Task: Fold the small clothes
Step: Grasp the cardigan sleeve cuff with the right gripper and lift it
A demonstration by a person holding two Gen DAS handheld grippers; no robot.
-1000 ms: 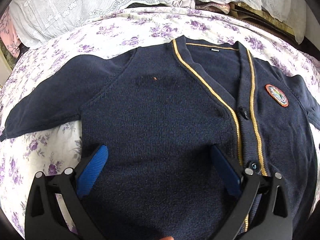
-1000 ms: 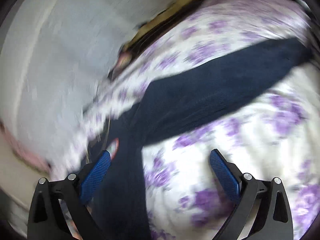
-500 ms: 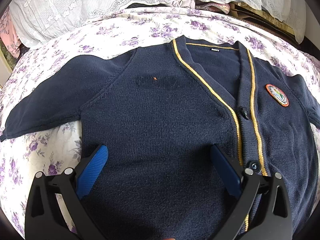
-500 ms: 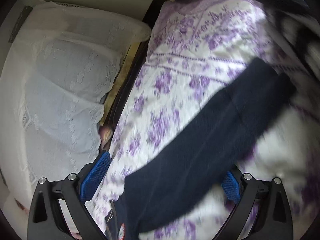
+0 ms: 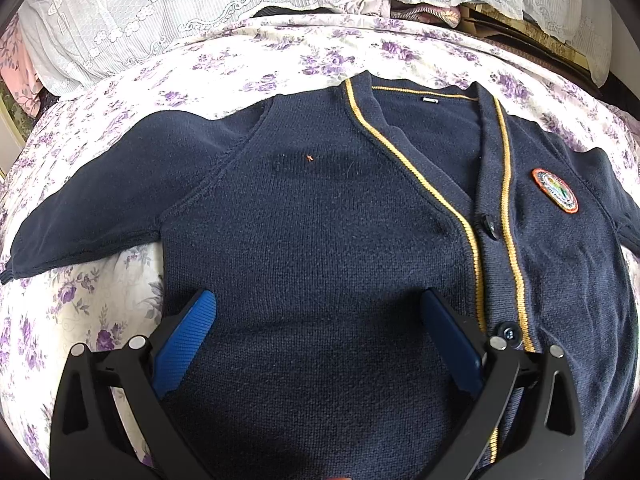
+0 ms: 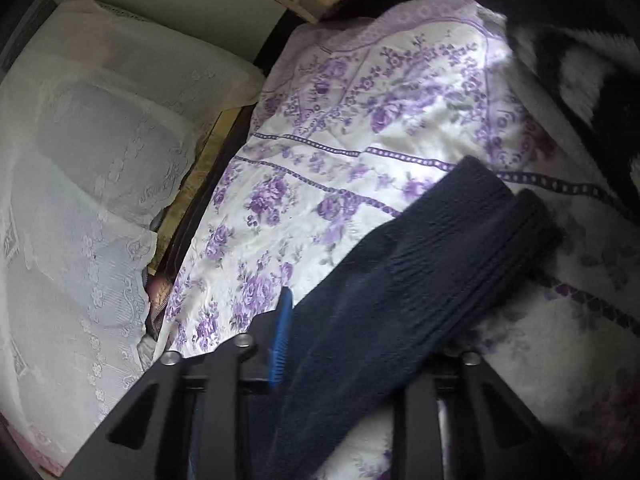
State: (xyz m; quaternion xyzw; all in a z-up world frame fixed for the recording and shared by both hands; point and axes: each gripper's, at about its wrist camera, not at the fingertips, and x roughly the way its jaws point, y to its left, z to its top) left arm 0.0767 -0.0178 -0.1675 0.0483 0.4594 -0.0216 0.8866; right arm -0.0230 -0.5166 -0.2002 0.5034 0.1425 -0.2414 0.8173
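A small navy cardigan (image 5: 320,240) with yellow trim and an orange chest badge (image 5: 555,190) lies face up and spread flat on a purple-flowered bedspread (image 5: 248,64). My left gripper (image 5: 318,312) is open and hovers over the cardigan's lower front, holding nothing. In the right wrist view my right gripper (image 6: 352,344) is shut on the cardigan's sleeve (image 6: 420,272), which runs up and right from between the fingers to its ribbed cuff. Only the left blue pad (image 6: 280,336) shows; the other is hidden by the sleeve.
White lace pillows (image 5: 160,12) lie along the bed's far edge and also show in the right wrist view (image 6: 88,184). A dark gap with wooden slats (image 6: 208,184) runs between pillows and bedspread. A black-and-white fabric (image 6: 576,56) lies at the upper right.
My right gripper swung toward the sleeve and closed on it; it was open a second ago. My left gripper stayed open over the cardigan's front.
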